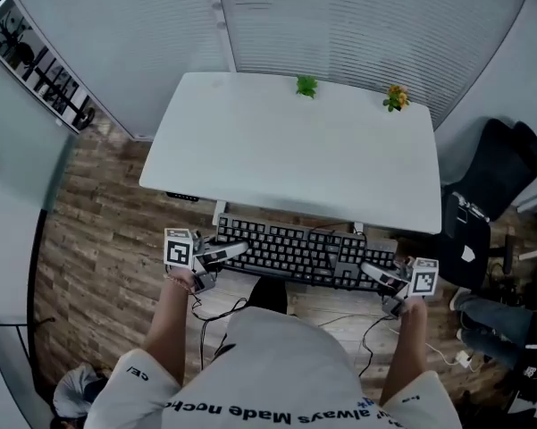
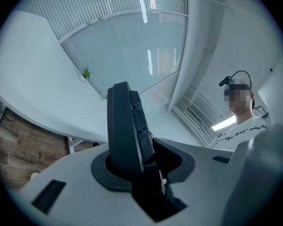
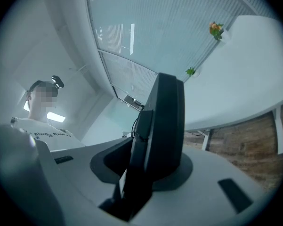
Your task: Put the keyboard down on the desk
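Short of the surface [image 1: 295, 150], keyboard [image 1: 295, 250] clamped by left hand-held gripper [image 1: 233, 251] and right hand-held gripper [image 1: 372, 273]; set-down apparently pending.

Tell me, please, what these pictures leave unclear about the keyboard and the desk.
Key legends on the keyboard: too small in the head view; both gripper views show it edge-on.
Its ends: covered by the left gripper and right gripper, head view.
Legs of the desk: mostly hidden under its top, head view.

Green plant [image 1: 306, 86], yellow-flowered plant [image 1: 395, 97]; wood floor [image 1: 98, 231].
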The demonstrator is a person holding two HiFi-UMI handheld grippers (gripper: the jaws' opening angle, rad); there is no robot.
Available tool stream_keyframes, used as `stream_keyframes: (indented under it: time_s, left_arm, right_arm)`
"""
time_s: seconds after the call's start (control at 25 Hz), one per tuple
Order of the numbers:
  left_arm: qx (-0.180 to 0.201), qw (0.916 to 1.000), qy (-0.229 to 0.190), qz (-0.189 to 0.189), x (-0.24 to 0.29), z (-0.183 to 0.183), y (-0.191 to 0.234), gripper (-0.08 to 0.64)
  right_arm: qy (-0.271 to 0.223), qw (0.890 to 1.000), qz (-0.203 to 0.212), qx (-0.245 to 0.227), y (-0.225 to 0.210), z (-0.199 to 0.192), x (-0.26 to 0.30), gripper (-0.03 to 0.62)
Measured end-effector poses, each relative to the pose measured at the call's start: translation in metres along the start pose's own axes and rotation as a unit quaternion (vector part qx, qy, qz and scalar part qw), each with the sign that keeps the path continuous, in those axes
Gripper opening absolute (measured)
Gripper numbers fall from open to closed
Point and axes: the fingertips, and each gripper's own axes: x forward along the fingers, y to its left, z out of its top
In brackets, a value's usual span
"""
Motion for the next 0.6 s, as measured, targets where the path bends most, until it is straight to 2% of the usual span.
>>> stream_keyframes:
  time_s: [0.2, 0.6]
  left_arm:
    - [-0.005, 1.0000, 0.001, -0.002, 0.011, 0.051, 0.034, 0.152]
    - [-0.016, 0.9999, 0.004, -0.001, 0.033, 0.151, 0.108, 0.152]
  right_arm:
    - [-0.007, 1.000, -0.005, 0.021, -0.026, 0.048, 0.023, 0.130]
    - [-0.008, 0.999, -0.020, 0.032, -0.084, 0.141, 0.073, 0.132]
